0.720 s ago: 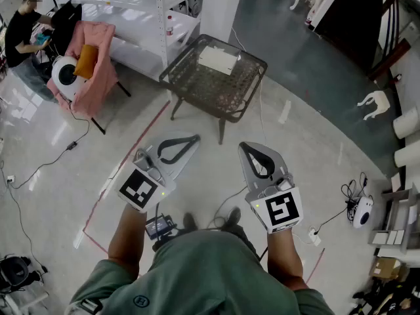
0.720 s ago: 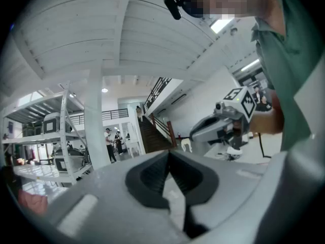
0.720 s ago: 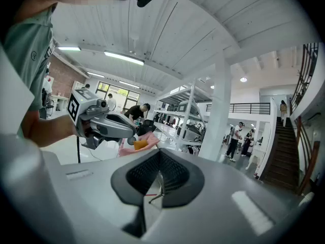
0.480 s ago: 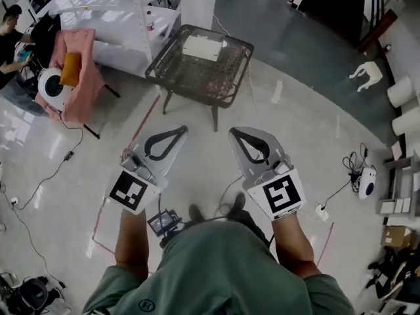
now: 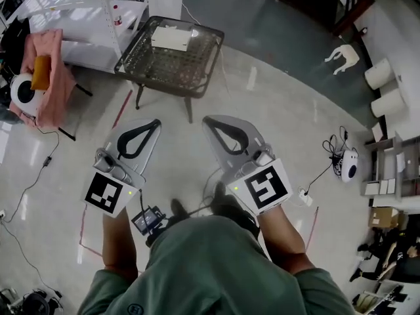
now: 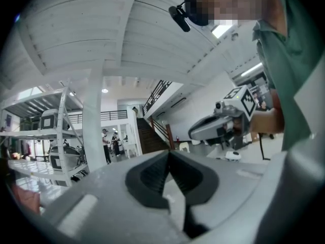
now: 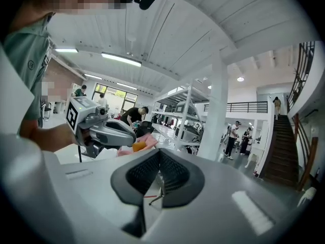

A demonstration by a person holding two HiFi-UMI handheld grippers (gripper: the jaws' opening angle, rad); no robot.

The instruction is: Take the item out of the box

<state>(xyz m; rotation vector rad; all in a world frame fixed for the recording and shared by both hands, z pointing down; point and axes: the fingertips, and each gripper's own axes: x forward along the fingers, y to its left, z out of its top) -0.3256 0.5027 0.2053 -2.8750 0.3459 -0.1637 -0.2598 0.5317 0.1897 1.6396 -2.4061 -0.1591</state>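
Observation:
A white box lies on a dark mesh table across the floor, at the top of the head view. Both grippers are held level in front of the person, well short of the table. My left gripper is shut with nothing between its fingers; its own view shows the pads meeting at the tip. My right gripper is shut and empty too, its pads closed together. Each gripper shows in the other's view: the right gripper and the left gripper. What the box holds is hidden.
A pink chair with an orange cushion stands left of the table, beside white shelving. Red tape marks the pale floor. Cables and a white device lie at the right, near white rolls. People stand in the distance.
The head view has swung, so the table, box and chair have slid towards the upper left of the picture. Both grippers stay shut, side by side, and sit a little lower left in the frame.

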